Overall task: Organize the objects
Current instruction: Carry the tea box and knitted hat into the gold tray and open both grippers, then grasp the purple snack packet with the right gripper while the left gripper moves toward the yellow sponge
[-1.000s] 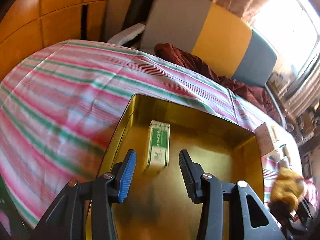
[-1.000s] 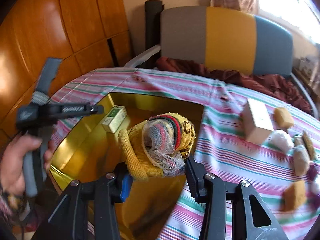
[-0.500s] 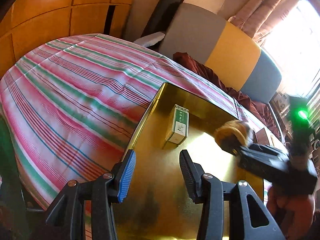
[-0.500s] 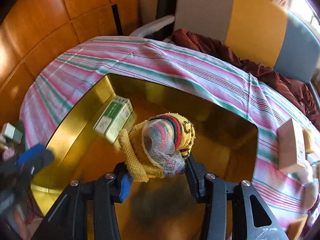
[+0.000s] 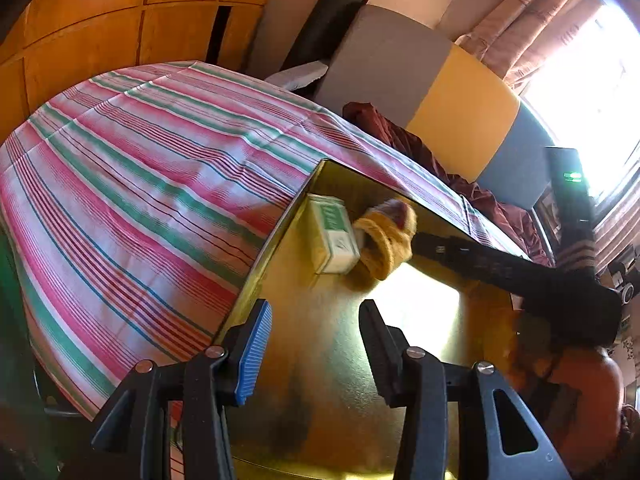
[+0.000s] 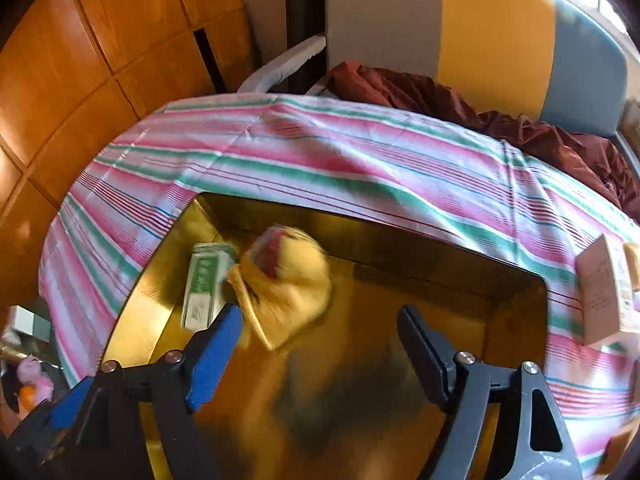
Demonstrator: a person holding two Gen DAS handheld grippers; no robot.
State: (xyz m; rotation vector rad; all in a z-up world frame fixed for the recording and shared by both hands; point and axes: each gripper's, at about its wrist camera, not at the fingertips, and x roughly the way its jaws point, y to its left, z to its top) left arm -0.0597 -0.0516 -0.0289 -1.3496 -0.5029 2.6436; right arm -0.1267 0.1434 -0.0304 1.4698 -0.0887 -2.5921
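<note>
The left tongs [image 5: 316, 334] are black plastic arms at the bottom of the left wrist view, each with round silver screws at the joints and a cut-out hole near its base. One finger carries a ribbed blue pad [image 5: 254, 354]; the other pad is dark and ribbed. The right tongs [image 6: 320, 330] share this build: a blue pad, a black one, silver screws, blue trim at the lower left. At the right of the left wrist view their black body shows a green light.

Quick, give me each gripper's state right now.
Left gripper: open, holding nothing, above the gold tray.
Right gripper: jaws just opened, the yellow knit bundle released beside the green box.
</note>
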